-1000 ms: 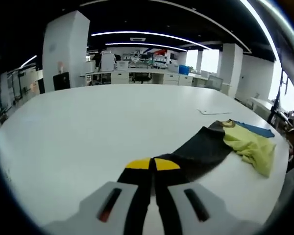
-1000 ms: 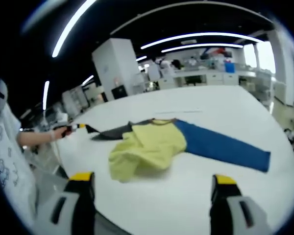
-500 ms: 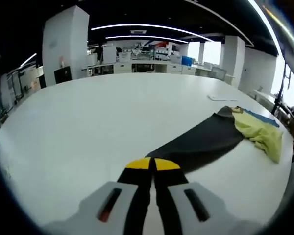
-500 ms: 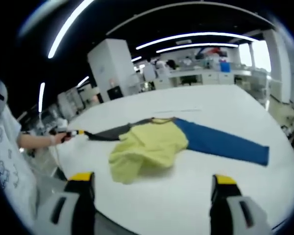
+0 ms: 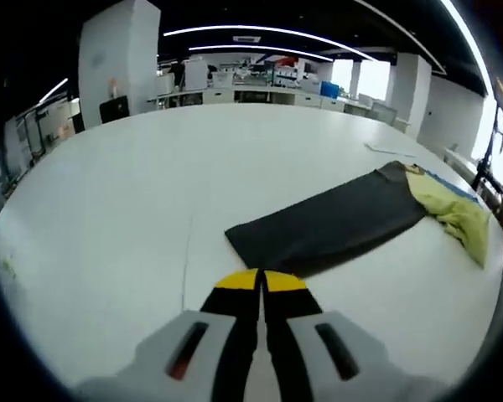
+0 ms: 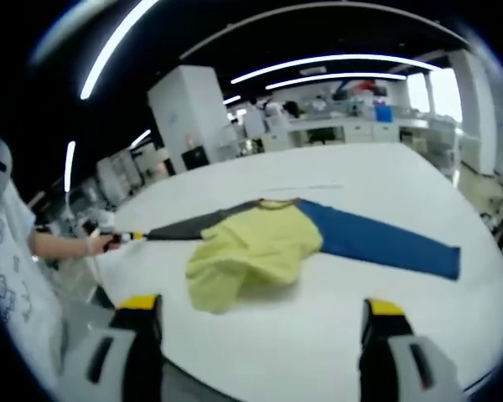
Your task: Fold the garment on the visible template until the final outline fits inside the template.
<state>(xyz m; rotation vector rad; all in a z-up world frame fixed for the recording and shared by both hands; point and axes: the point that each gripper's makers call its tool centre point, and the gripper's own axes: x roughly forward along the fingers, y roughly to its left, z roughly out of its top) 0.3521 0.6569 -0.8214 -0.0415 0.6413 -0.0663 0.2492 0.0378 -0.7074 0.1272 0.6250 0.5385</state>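
Spreading across broad white table point(image 6: 377, 335): soft long-sleeved cloth garment point(image 6: 268, 239), yellow body bunched at middle, blue sleeve point(image 6: 377, 243) flat to one side, dark grey sleeve point(image 5: 327, 226) stretched toward me. Judge it light, limp, prone to drag and wrinkle; best hold at cuffs or hem edges. Faint template line point(image 5: 187, 251) on table by cuff. My left gripper point(image 5: 261, 280) pressed together at dark cuff edge; pinch itself unclear. My right gripper point(image 6: 256, 314) spread wide, holding nothing, near table edge.
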